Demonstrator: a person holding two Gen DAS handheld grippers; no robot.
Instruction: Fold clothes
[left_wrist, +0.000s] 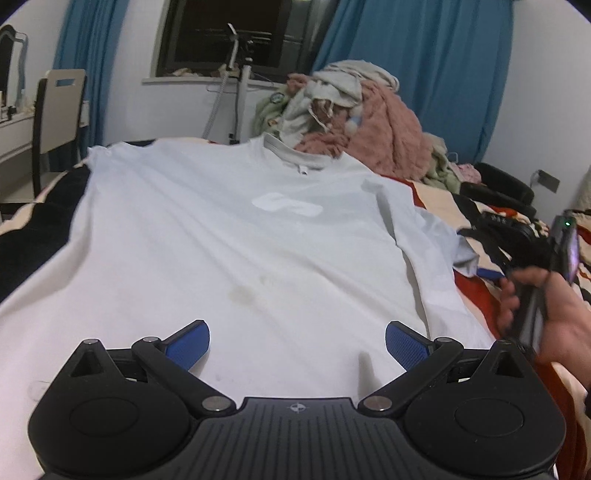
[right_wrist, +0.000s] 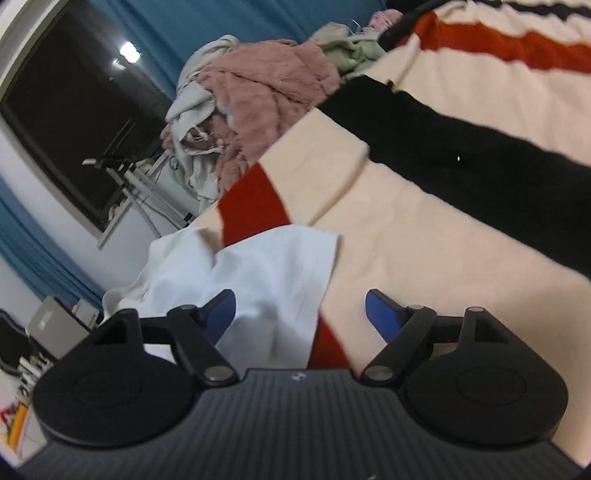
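A white T-shirt (left_wrist: 236, 236) lies spread flat on the bed, collar at the far end, with a white print on the chest and a faint stain lower down. My left gripper (left_wrist: 297, 343) hovers open over the shirt's near hem with only flat cloth below its blue pads. At the right edge of the left wrist view a hand (left_wrist: 546, 314) holds the other gripper beside the shirt's right sleeve (left_wrist: 439, 236). In the right wrist view my right gripper (right_wrist: 300, 314) stands open, tilted, with the white sleeve (right_wrist: 266, 273) lying under and between its fingers, not pinched.
A striped blanket (right_wrist: 424, 236) in cream, red and black covers the bed. A heap of pink, green and off-white clothes (left_wrist: 354, 114) sits at the far end. Blue curtains (left_wrist: 424, 62), a dark window, a white stand and a chair (left_wrist: 55, 110) stand behind.
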